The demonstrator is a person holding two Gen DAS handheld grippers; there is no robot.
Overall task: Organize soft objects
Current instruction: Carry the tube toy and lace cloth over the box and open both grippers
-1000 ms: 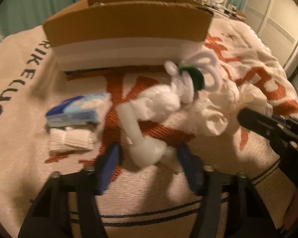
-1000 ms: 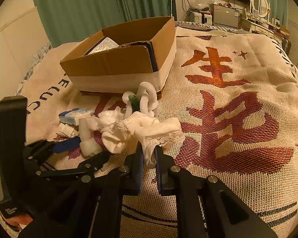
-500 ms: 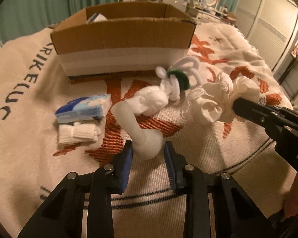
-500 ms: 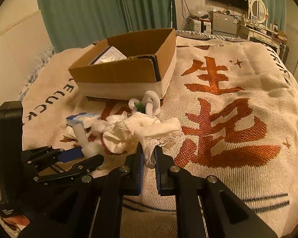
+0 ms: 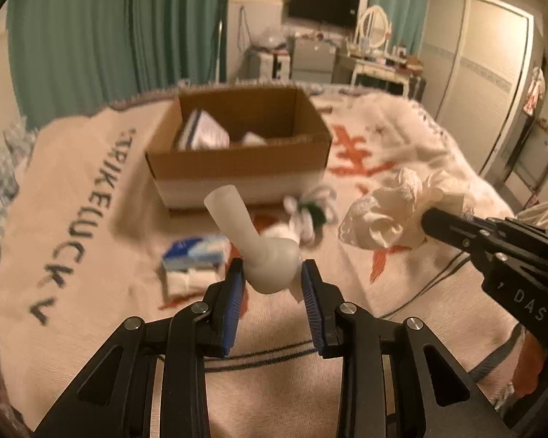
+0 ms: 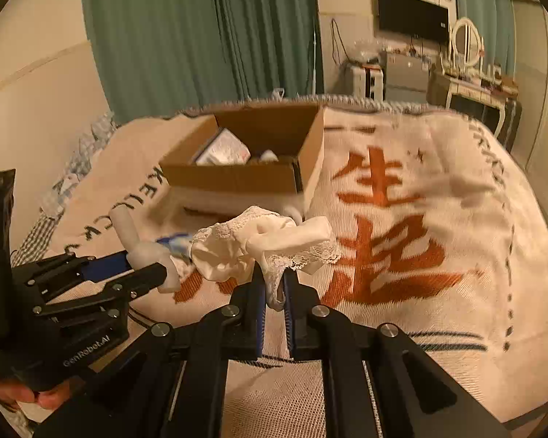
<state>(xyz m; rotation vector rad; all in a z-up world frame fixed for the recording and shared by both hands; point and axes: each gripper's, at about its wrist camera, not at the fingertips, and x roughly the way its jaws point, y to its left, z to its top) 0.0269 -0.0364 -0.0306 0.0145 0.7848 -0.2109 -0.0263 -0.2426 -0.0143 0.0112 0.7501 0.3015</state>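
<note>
Left wrist view, my grip: my left gripper [image 5: 272, 279] pinches the bulb end of a pale soft tube [image 5: 254, 241], lifted clear of the bed blanket [image 5: 91, 255], neck tilted up and left.
Left wrist view, target: the cardboard box [image 5: 237, 160] sits beyond, open, with a blue-and-white pack and something white already inside.
Left wrist view, leftovers: a blue tissue pack [image 5: 195, 253], folded white cloth [image 5: 190, 279] and a white-and-green looped item [image 5: 310, 211] lie on the blanket near the box.
Left wrist view, risk: the rounded bulb looks slick; I judge it could squirt out of the pads if I swing fast.
Right wrist view, my grip: my right gripper [image 6: 274, 292] is pressed onto a narrow fold of the lace-trimmed white cloth [image 6: 259, 246], the bulk hanging forward in the air.
Right wrist view, crowding: the left gripper sits just beside the cloth.
Right wrist view, risk: with so thin a pinch the cloth may slip free, or its lace may snag the box's near wall; both loads reaching the box together could collide.
</note>
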